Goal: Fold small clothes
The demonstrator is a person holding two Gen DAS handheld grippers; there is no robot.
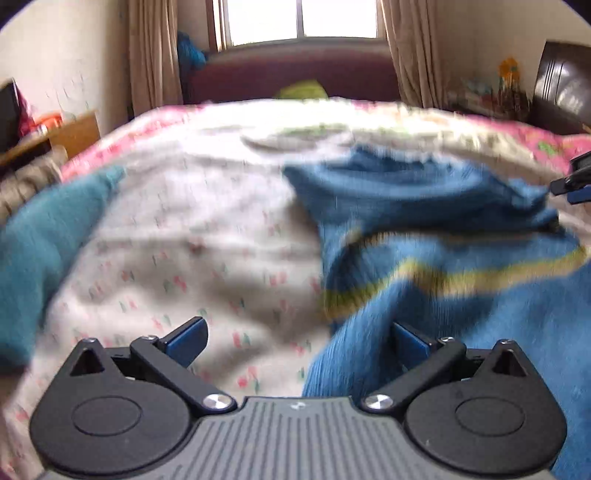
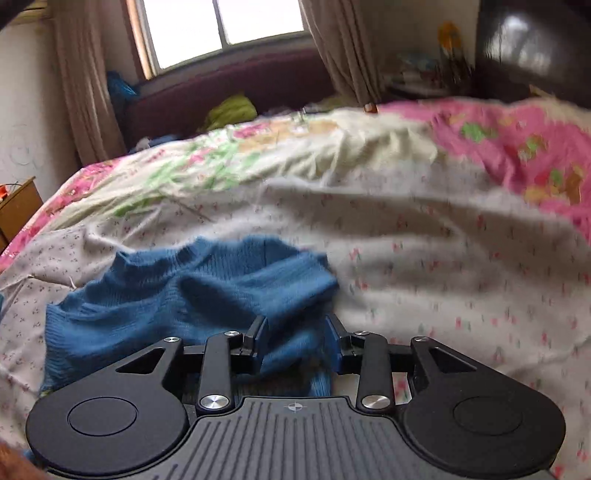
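Blue knit sweater (image 1: 424,192): rumpled, with a yellow stripe (image 1: 461,277) across one panel; lies on the bed, right of centre in the left wrist view, lower left in the right wrist view (image 2: 177,291). Both views are motion-blurred.

Right gripper (image 2: 295,338): fingers partly closed, with a fold of the sweater bunched between them; whether the pads pinch it firmly cannot be told. Its tip shows at the sweater's far right edge in the left view (image 1: 572,181).

Left gripper (image 1: 297,339): fingers wide apart, nothing between them; the right finger (image 1: 410,339) sits over the sweater's edge, the left over the sheet.

Sheet (image 2: 443,258): pale, small floral print, under the sweater.

Quilt (image 2: 517,147): pink floral, beyond the sheet.

Teal garment (image 1: 44,240): left edge.

Window (image 1: 301,18), curtains (image 1: 155,51), maroon headboard (image 1: 291,77): behind the bed.
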